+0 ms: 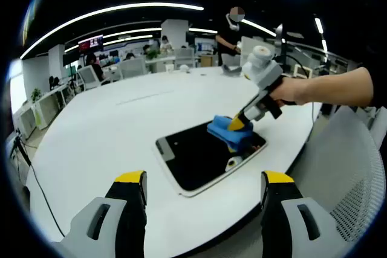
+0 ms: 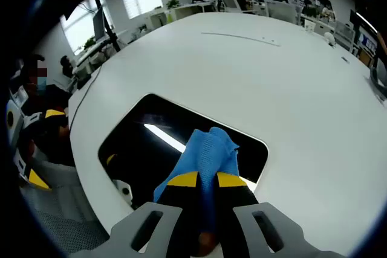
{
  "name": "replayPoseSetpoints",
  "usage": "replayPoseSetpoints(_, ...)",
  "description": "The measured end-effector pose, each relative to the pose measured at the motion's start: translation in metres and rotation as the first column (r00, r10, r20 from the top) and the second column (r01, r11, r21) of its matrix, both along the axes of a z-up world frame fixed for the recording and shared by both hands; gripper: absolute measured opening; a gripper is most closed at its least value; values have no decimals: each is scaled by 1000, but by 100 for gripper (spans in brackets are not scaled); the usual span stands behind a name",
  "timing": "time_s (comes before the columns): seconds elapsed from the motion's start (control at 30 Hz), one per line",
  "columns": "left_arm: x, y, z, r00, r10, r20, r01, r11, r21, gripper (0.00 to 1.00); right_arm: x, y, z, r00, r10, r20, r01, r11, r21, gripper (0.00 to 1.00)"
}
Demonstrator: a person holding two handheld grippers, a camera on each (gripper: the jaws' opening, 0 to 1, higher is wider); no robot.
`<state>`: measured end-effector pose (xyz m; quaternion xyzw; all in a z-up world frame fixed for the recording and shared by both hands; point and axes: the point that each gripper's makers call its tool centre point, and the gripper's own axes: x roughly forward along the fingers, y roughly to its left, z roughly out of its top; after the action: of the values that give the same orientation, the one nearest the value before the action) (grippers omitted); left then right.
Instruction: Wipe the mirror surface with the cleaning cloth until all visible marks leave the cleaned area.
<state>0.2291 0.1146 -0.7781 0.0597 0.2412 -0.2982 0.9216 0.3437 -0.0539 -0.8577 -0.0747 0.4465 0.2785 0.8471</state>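
R tongs [image 2: 206, 180] clamp the blue cloth [image 2: 207, 152], pressed on the mirror [image 2: 139, 149] toward its 5 o'clock edge; cloth hides the glass beneath. Mirror lies flat on white surface [image 2: 290, 83]. L tongs [image 1: 204, 180] gape, hold nothing, off the surface edge.

A rectangular mirror [image 1: 199, 158] with rounded corners and a thin pale border lies flat on a white round worktop [image 1: 121, 125], near its edge. Its glass looks dark and reflects a bright ceiling light strip as a slanted white line. A bright blue cleaning cloth [image 2: 208, 155], knit-textured and bunched into loose folds, rests on the mirror's surface toward one long side. The cloth is pinched between the yellow-tipped jaws of the right gripper [image 2: 207, 179], which presses it down against the glass. No marks on the glass can be made out.
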Motion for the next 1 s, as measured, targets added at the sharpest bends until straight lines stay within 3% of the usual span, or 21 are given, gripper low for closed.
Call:
replayPoseSetpoints(0.43,1,0,2,1000,3,8,-3,1000,-15,78,0,-16,0,1000,-30,-1,30,999,-14,4)
replayPoseSetpoints(1.0,0,0,-2,1000,4,-22,-4,1000,-13,76,0,-22,0,999,-42,1,42,999,-20,4)
